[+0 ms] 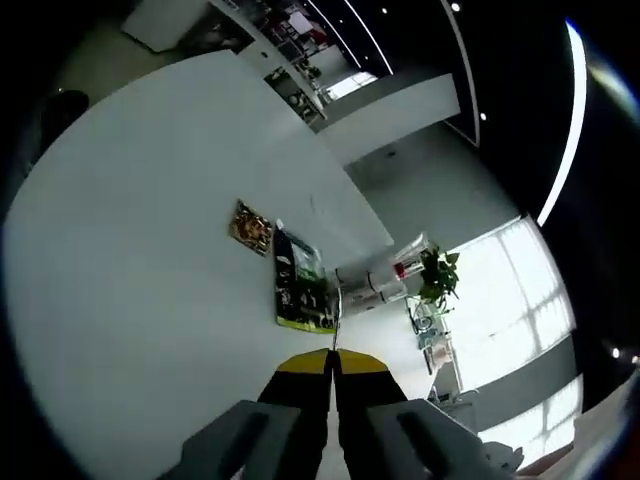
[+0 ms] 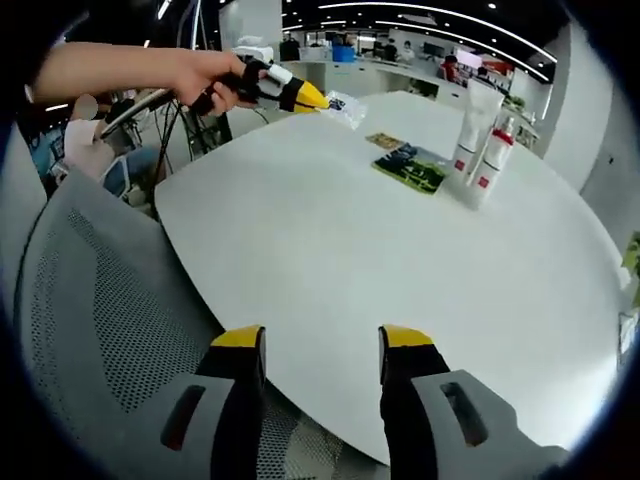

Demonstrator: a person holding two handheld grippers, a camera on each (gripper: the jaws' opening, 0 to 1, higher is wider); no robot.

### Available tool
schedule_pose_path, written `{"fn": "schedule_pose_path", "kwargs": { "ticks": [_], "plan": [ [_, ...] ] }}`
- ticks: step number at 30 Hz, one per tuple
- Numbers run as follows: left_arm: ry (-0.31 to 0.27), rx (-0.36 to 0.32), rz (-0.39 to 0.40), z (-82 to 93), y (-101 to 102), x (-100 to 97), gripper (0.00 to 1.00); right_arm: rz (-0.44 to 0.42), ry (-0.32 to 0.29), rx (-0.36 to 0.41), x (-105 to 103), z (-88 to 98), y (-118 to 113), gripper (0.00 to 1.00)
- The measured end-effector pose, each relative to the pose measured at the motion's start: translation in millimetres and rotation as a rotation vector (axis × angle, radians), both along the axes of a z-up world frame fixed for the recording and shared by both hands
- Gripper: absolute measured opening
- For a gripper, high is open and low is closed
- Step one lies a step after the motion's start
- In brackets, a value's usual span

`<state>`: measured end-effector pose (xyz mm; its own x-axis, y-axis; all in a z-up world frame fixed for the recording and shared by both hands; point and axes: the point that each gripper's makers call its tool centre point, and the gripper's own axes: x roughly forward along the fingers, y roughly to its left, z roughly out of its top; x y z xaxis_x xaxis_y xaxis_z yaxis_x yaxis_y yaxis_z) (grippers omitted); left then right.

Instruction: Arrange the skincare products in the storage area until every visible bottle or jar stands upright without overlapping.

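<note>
- The left gripper [image 2: 300,96] is held out over the far-left edge of the white worktop [image 2: 330,250] by a person's hand [image 2: 205,78], the forearm reaching in from the left; its yellow tips point right, toward the middle of the worktop.
- In the left gripper view, its jaws are pressed together with nothing between them [image 1: 332,362], and they aim toward a dark green packet [image 1: 300,283].
- The right gripper [image 2: 322,345] hangs low at the near edge of the worktop, above a grey mesh chair [image 2: 90,330]; its 2 jaws stand wide apart, empty.
- 2 skincare products stand upright at the far right of the worktop: a tall white tube [image 2: 474,118] and, touching or just beside it, a white bottle [image 2: 493,160] with a red collar. Both long axes run vertical.
- The dark green packet lies flat, just left of them, with a smaller card [image 2: 384,141] beyond.
- A clear wrapper [image 2: 345,108] lies by the left gripper's tips.
</note>
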<state>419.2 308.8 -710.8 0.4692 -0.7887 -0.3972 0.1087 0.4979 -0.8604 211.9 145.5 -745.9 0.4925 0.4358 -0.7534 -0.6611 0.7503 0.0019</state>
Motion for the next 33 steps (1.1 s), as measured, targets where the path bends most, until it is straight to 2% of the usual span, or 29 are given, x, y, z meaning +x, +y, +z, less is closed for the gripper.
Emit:
{"fn": "schedule_pose_path", "kwargs": {
  "ticks": [4, 11, 17, 26, 33],
  "plan": [
    [-0.005, 0.047, -0.046, -6.7, -0.8, 10.1, 0.01, 0.007, 0.0, -0.003, -0.5, -0.6, 0.8, 0.43],
    [0.0, 0.065, -0.067, -12.6, -4.2, 28.7, 0.01, 0.009, 0.005, -0.007, -1.0, -1.7, 0.6, 0.42],
    [0.034, 0.1, -0.098, -32.2, -7.4, 34.3, 0.01, 0.012, 0.001, -0.015, -0.8, -1.9, 0.0, 0.42],
    [0.064, 0.113, -0.094, -41.6, -2.9, 52.8, 0.01, 0.018, 0.008, -0.019, -1.8, -3.8, 0.1, 0.42],
    [0.084, 0.142, -0.139, -52.0, -5.8, 54.2, 0.01, 0.016, 0.014, -0.022, -2.1, -4.2, -0.5, 0.42]
  ]
}}
